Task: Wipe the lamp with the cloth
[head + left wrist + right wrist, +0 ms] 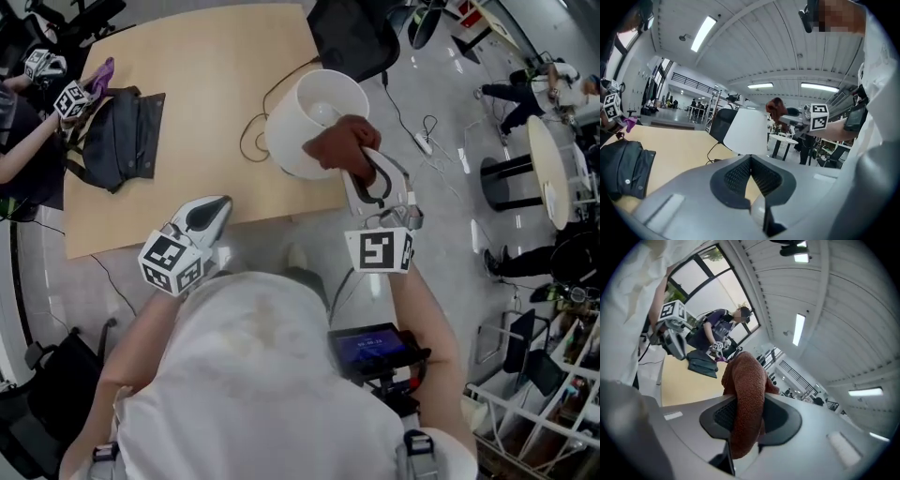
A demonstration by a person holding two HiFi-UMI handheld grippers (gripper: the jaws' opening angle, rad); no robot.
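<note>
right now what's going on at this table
A person holds a two-jaw gripper in each hand. The right gripper is shut on a reddish-brown cloth and holds it at the near rim of the white lamp on the wooden table; whether the cloth presses on the shade is hard to tell. The left gripper is shut and empty, held off by the table's near edge. A black bag lies at the table's left end.
</note>
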